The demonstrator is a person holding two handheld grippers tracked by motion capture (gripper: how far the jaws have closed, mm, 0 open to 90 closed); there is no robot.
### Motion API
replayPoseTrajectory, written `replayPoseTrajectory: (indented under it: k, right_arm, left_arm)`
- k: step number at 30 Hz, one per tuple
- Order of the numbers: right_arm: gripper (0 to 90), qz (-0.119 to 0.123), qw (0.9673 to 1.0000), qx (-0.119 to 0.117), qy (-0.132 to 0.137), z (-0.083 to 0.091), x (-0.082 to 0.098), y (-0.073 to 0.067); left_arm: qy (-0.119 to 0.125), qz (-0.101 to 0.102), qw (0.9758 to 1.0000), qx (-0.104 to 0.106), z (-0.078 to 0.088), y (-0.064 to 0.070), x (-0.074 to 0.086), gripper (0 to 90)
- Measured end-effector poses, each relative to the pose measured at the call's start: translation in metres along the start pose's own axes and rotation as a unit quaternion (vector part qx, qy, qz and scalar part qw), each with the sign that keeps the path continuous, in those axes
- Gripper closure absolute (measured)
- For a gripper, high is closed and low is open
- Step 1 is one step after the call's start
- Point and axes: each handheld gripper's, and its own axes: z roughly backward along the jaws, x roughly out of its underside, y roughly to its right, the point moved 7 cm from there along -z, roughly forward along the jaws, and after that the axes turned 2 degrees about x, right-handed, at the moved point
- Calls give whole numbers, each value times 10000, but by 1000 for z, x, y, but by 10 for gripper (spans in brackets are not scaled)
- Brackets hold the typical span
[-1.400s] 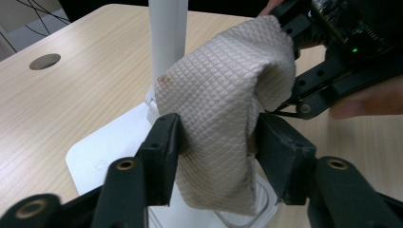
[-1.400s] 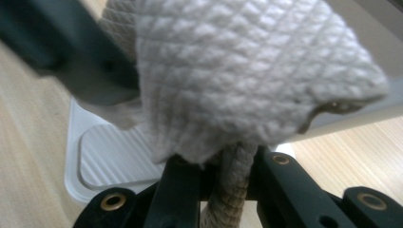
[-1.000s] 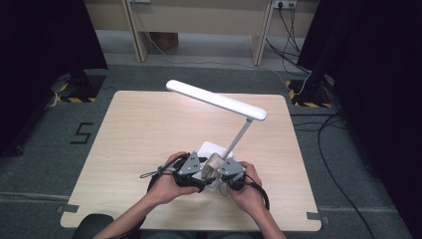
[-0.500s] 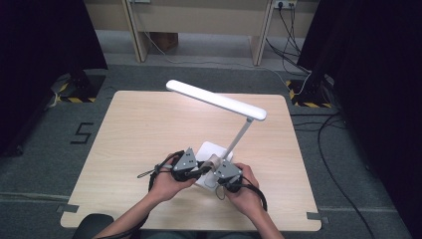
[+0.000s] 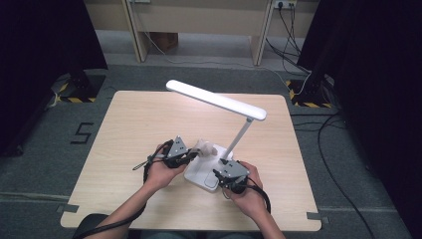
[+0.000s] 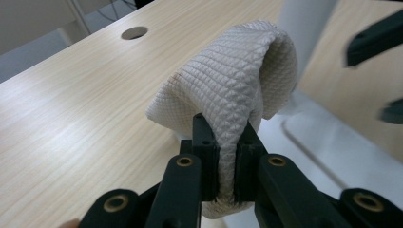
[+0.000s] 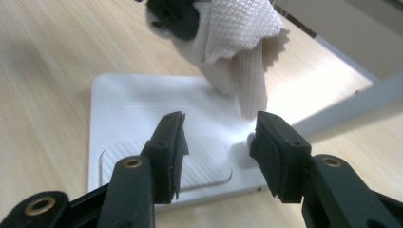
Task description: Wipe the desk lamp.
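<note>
**Cloth passed to left claw at lamp base**

Since a second ago the two hands, then huddled together over the lamp base, have drawn apart: the left claw (image 5: 193, 155) now sits at the base's left edge, the right claw (image 5: 222, 180) at its near right corner.

- Left claw: jaws have just been closing and now stand narrow, clamped on a folded white textured cloth (image 6: 233, 95), which bulges above the pads. In the high view the cloth (image 5: 203, 147) hangs over the far left part of the base, judged ready for wiping.
- Right claw: jaws have just been opening, now moderately wide with nothing between them; judged to have let go of the cloth so that the left alone carries it.
- Lamp base (image 7: 157, 107): white slab flat on the tabletop (image 5: 129, 124), ribbed pad toward the right claw. Its stem (image 5: 240, 137) leans up to a lit bar head (image 5: 216, 99).
- Tabletop: pale wood, cable hole (image 6: 134, 33) beyond the cloth.
</note>
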Motion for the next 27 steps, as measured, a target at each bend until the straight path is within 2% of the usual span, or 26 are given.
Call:
replayPoseTrajectory:
  k: [3,5,10,12,14,19,27]
  right_arm:
    - [537,-109,9999,-40,-17,1,6,0]
    - [537,-98,9999,-34,-95,1,11,0]
    - [538,-248,9994,-151,-186,-5,19,-6]
    - [563,-438,9984,-293,-218,-9,22,-9]
    - [623,-636,9969,-403,-218,-11,24,-9]
    - [641,-1122,9922,-533,-110,-12,23,-5]
    - [625,-1240,9901,-604,-240,-17,29,-6]
  left_arm:
    - [-28,-44,9998,-185,-8,-9,-1,826]
    - [-42,-111,9995,-308,-14,-14,-2,826]
    - [-142,-236,9987,-435,-31,-21,-6,825]
    - [-218,-292,9984,-440,-37,-23,-6,825]
    - [-271,-321,9981,-456,-43,-24,-5,825]
    - [-414,-266,9982,-345,-55,-22,-1,824]
    - [-590,-291,9976,-198,-59,-17,4,824]
